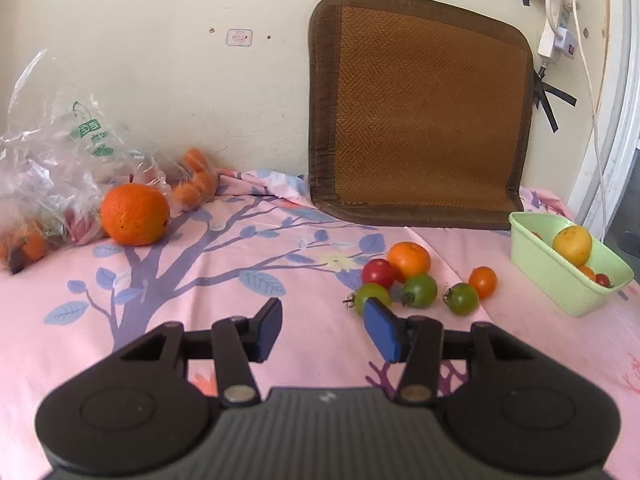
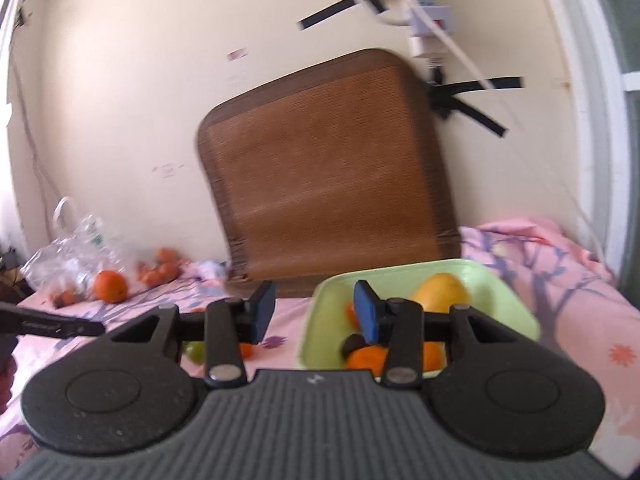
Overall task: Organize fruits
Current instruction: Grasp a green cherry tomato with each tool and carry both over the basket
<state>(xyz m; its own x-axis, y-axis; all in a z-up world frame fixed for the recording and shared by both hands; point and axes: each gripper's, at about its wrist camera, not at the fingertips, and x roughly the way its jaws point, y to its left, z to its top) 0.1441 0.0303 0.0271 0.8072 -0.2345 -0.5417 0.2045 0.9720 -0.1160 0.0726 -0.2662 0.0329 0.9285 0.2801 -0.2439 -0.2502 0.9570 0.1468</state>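
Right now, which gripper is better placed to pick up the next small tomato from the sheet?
Probably the left. The left gripper is open and empty, with the green tomato just beyond its fingertip. The right gripper, also open and empty, hangs by the green basket, away from the loose fruit.

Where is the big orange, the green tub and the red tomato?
big orange (image 1: pixel 135 214), left wrist view, middle of its peel.
green tub (image 1: pixel 556 280), left wrist view, near outer wall.
red tomato (image 1: pixel 378 273), left wrist view, centre of its skin.
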